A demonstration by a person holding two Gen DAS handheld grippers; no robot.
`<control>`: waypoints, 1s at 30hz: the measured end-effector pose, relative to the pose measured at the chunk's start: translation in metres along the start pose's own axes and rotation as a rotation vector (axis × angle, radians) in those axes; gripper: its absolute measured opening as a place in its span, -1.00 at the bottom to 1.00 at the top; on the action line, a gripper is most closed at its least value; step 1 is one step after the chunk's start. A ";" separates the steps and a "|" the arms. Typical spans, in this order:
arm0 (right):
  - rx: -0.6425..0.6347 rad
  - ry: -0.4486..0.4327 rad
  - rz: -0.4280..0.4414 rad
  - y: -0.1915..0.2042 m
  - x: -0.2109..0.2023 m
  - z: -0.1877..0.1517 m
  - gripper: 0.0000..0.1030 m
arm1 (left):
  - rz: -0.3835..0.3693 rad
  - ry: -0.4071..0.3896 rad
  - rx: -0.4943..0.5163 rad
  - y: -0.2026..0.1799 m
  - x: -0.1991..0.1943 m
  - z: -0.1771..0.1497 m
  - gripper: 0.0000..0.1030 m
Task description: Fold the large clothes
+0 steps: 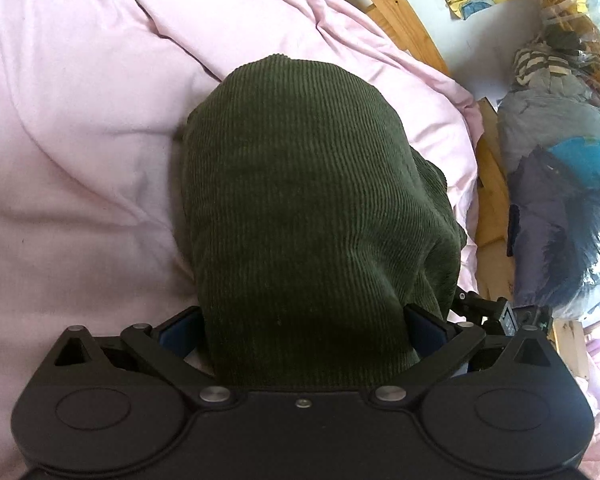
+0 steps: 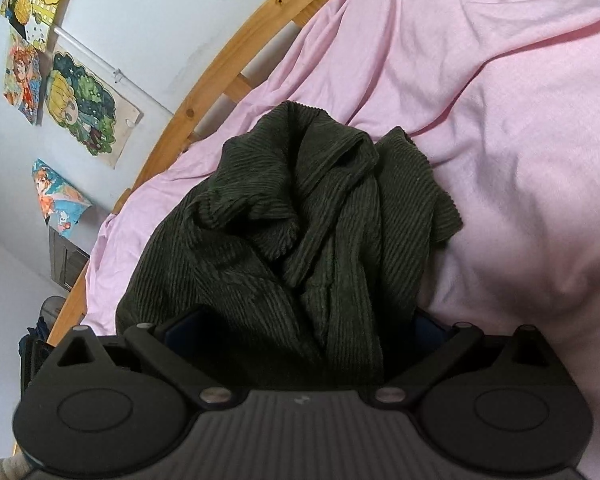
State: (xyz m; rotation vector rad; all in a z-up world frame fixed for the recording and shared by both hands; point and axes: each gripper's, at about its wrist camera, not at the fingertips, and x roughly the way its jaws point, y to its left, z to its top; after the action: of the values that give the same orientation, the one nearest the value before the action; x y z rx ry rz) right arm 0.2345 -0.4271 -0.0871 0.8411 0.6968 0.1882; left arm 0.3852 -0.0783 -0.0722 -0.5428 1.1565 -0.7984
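A dark green corduroy garment point(image 1: 296, 200) lies on a pink bed sheet point(image 1: 80, 120). In the left wrist view it drapes smooth over and between the fingers of my left gripper point(image 1: 300, 332), which hold a wide bunch of it. In the right wrist view the same garment point(image 2: 300, 232) is bunched in folds, and my right gripper point(image 2: 300, 336) holds a thick bundle of it between its fingers. The fingertips of both grippers are hidden by the cloth.
A wooden bed rail point(image 2: 204, 92) runs along the wall side, with cartoon posters point(image 2: 80, 108) on the wall. Beyond the bed edge in the left wrist view lie plastic bags of clothes point(image 1: 560, 200). Part of the other gripper point(image 1: 500, 312) shows at the right.
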 end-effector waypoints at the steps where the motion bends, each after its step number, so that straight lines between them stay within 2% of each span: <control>1: 0.001 0.000 0.003 0.001 0.000 0.000 1.00 | 0.000 0.002 -0.014 0.000 0.000 0.000 0.99; 2: 0.004 -0.001 0.005 0.003 0.002 -0.002 0.98 | 0.004 0.002 -0.017 -0.001 0.000 0.000 0.99; 6: 0.063 0.004 0.044 0.002 0.005 -0.001 0.54 | 0.047 -0.016 0.039 -0.015 -0.002 -0.002 0.95; 8: 0.070 -0.013 0.034 0.001 0.002 -0.003 0.32 | 0.048 -0.032 0.043 -0.017 -0.005 -0.003 0.84; 10: 0.037 -0.035 0.027 0.010 -0.002 -0.006 0.09 | 0.035 -0.047 0.038 -0.017 -0.009 -0.003 0.78; 12: -0.031 -0.052 0.012 0.026 -0.006 -0.007 -0.01 | 0.015 -0.059 0.017 -0.014 -0.015 -0.004 0.75; 15: -0.101 -0.082 0.033 0.046 -0.012 -0.010 -0.08 | -0.003 -0.087 0.015 -0.012 -0.028 -0.004 0.74; 22: -0.179 -0.129 0.116 0.089 0.002 -0.004 -0.10 | 0.034 -0.183 0.104 -0.021 -0.080 0.019 0.74; 25: -0.173 -0.136 0.156 0.110 0.027 0.012 -0.10 | 0.059 -0.237 0.108 -0.012 -0.100 0.040 0.74; 27: -0.194 -0.136 0.155 0.124 0.052 0.023 -0.10 | 0.076 -0.266 0.092 0.000 -0.108 0.057 0.75; 30: -0.162 -0.112 0.162 0.132 0.093 0.036 -0.09 | 0.113 -0.299 0.067 0.019 -0.112 0.079 0.75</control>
State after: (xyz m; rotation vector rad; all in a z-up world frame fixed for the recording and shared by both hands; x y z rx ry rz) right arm 0.3438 -0.3231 -0.0190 0.7464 0.5018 0.3366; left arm 0.4441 0.0199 0.0051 -0.5171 0.8733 -0.6319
